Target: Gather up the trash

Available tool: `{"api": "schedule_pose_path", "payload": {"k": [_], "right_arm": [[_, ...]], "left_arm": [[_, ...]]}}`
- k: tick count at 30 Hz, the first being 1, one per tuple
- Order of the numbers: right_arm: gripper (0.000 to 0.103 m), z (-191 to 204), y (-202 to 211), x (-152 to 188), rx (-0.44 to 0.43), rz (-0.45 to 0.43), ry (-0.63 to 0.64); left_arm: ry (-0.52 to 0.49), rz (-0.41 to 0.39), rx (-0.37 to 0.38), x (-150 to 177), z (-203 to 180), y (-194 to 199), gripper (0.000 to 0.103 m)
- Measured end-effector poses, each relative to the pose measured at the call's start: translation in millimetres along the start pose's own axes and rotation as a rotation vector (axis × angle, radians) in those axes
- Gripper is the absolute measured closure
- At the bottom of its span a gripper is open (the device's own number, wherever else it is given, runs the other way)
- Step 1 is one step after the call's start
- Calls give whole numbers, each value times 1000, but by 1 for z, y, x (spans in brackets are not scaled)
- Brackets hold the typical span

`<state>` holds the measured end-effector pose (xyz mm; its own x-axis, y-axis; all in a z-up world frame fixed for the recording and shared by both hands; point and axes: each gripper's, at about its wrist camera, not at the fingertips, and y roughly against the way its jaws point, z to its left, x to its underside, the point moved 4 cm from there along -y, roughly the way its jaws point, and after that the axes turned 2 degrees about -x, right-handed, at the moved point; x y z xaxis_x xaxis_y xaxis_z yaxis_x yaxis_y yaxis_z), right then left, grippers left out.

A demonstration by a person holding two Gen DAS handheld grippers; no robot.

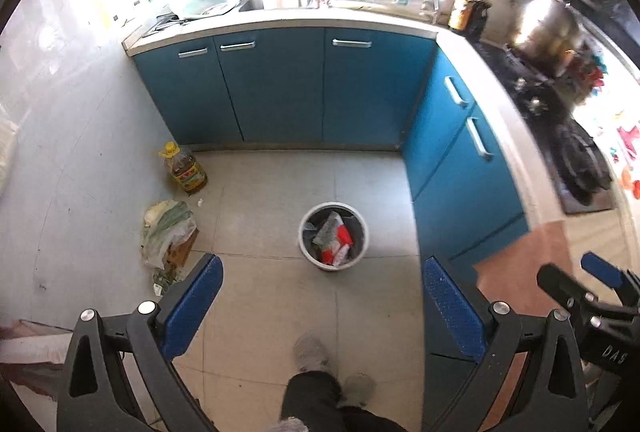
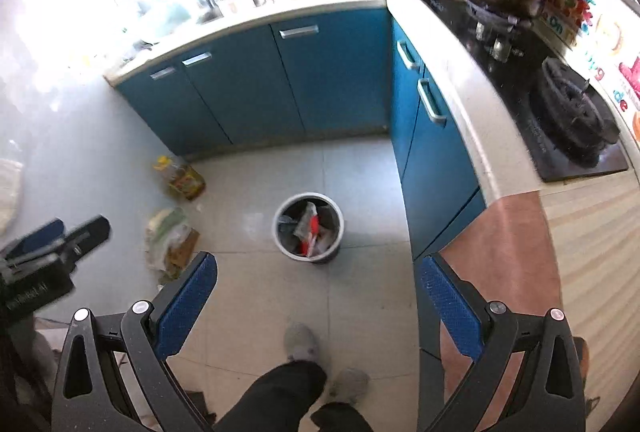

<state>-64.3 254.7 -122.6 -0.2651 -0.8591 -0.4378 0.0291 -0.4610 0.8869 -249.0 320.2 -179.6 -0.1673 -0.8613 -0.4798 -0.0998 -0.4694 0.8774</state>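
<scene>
Both the left gripper (image 1: 322, 308) and right gripper (image 2: 318, 306) hang wide open and empty, aimed at the trash bin (image 1: 333, 235), apparently ready to collect its bag.

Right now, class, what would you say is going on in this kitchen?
A person stands on the tiled floor holding a gripper in each hand. The left gripper and right gripper are both open and empty, held above the floor. Ahead sits a round trash bin already holding wrappers. By the wall lie a crumpled plastic bag and an oil bottle. Nothing has been picked up yet.
</scene>
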Motion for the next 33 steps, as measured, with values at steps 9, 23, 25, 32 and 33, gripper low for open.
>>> {"api": "schedule_pose_path", "payload": {"k": [9, 23, 25, 32, 33], "right_arm": [[0, 19, 77, 18, -113, -6, 22], [0, 56, 102, 35, -204, 17, 29], [0, 58, 103, 35, -213, 19, 31], [0, 67, 104, 34, -229, 25, 36], [0, 67, 104, 34, -232, 26, 36]], "left_arm": [[21, 21, 128, 15, 2, 67, 0], [63, 18, 247, 27, 31, 99, 0], [65, 22, 261, 28, 33, 100, 0], [64, 21, 264, 29, 37, 103, 0], [63, 22, 264, 29, 38, 103, 0]]}}
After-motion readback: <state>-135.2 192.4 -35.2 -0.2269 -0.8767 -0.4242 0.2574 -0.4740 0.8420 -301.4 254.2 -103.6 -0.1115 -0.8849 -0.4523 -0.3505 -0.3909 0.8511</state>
